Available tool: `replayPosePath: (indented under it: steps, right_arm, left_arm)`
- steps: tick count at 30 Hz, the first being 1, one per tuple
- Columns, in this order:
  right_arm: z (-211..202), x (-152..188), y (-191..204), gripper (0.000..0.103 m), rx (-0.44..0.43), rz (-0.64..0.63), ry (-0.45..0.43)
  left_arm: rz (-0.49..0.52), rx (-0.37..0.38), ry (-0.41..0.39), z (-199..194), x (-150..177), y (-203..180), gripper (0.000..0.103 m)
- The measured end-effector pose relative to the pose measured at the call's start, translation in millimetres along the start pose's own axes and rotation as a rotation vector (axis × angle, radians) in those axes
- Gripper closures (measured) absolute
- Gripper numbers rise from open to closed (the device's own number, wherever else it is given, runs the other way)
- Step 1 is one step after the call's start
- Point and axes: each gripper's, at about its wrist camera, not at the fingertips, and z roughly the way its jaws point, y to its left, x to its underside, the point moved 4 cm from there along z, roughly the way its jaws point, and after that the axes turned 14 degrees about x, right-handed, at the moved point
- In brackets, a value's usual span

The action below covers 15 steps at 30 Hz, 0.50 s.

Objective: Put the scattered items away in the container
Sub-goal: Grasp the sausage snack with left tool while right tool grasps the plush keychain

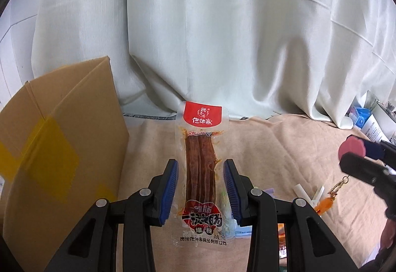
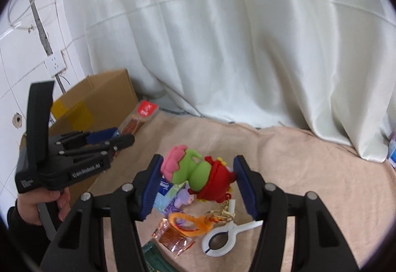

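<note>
One snack packet (image 1: 201, 173) is pinched between the blue pads (image 1: 170, 187) of the left gripper (image 1: 201, 187) and carried clear of the beige cloth (image 1: 284, 148), its long axis set along the fingers, red end pointing away toward the curtain (image 1: 222, 36) — the carrying step is judged under way, and a swing left over the cardboard box (image 1: 61, 135) is called for before release. Beside it, the right gripper (image 2: 198, 187) is closed on a green-and-red soft toy (image 2: 198, 173) above the remaining clutter.
</note>
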Motion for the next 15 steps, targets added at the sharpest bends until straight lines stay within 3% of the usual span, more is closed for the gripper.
replayPosePath:
  steps: [9,15]
  right_arm:
    - [-20.8,-19.6,-4.9,0.041,0.002,0.016,-0.088]
    - [-17.6,-18.4,-6.1,0.041,0.004,0.015,-0.083]
  left_arm:
    - [0.021,0.018,-0.031,-10.4,-10.0,-12.8,0.064]
    - [0.022,0.02,-0.034,-12.9,-9.5,-16.0,0.064]
